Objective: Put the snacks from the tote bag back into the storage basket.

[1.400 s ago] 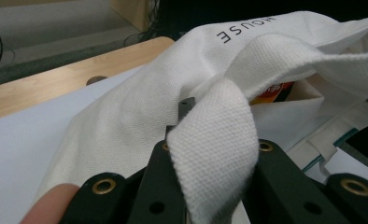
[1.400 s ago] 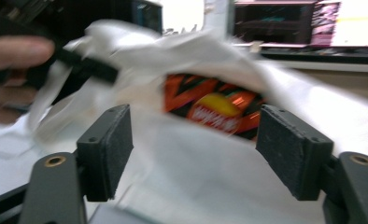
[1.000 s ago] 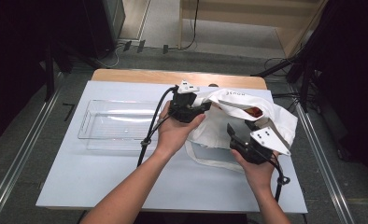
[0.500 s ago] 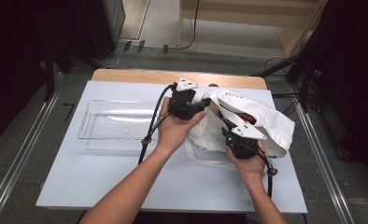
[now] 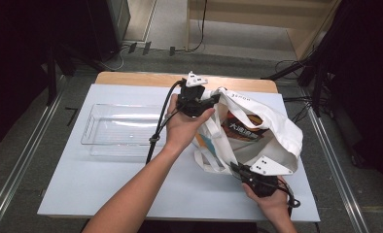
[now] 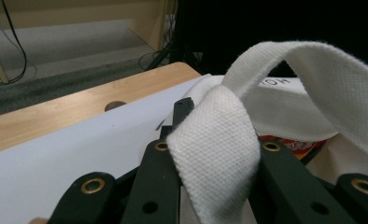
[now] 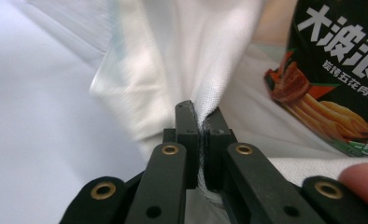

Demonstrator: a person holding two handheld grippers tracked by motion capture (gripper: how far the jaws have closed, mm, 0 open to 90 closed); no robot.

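The white tabletop fills the middle of the high view, with a clear plastic tray at centre left. A white tote bag slumps at centre right, its mouth spread over a dark snack packet. The left tongs are clamped on the bag's strap; the right tongs, lower right, pinch the bag's near edge.

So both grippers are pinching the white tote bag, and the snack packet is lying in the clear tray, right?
Not quite. The snack packet sits inside the white tote bag, as the high view shows, not in the clear tray. The left gripper and right gripper do pinch the bag.
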